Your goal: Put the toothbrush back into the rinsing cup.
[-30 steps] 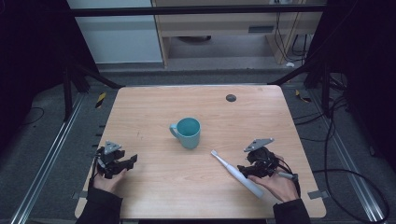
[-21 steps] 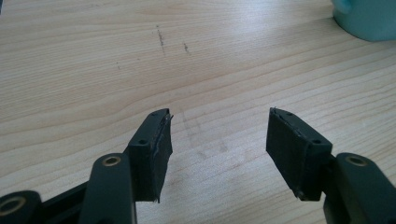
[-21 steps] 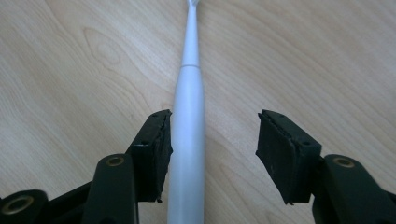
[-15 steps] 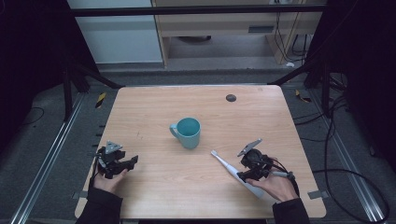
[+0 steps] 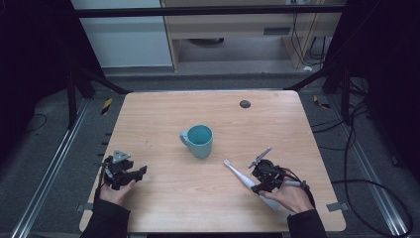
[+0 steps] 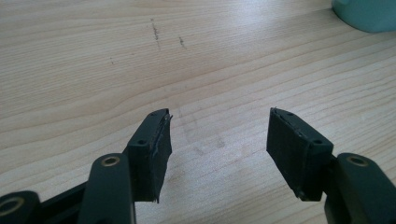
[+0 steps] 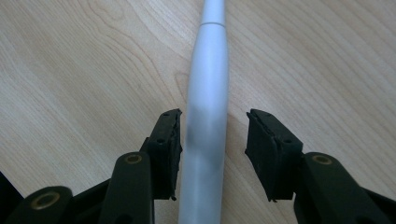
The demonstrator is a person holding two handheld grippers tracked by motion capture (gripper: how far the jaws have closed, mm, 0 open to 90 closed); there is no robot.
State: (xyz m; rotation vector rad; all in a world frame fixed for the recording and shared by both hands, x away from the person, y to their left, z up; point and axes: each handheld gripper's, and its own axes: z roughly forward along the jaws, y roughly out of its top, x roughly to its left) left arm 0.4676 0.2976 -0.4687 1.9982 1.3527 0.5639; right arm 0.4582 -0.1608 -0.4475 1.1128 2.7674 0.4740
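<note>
A white electric toothbrush [image 5: 240, 174] lies flat on the wooden table [image 5: 163, 119], its head pointing up-left toward a teal mug [image 5: 199, 140] at mid-table. My right gripper [image 5: 261, 177] is down over the handle, open, one jaw on each side. In the right gripper view the toothbrush handle [image 7: 207, 98] runs between the jaws of my right gripper [image 7: 214, 135], close to the left pad [image 7: 169, 140], with a gap to the other pad. My left gripper [image 5: 132, 174] rests open near the front left, nothing between its jaws [image 6: 218, 135].
A small dark round disc [image 5: 244, 103] sits at the far right of the table. A corner of the mug [image 6: 369, 14] shows at the top right of the left gripper view. Metal rails and cables run beside the table on both sides.
My right gripper has moved left and down onto the toothbrush handle, now straddling it. The left gripper and the mug have stayed put.
</note>
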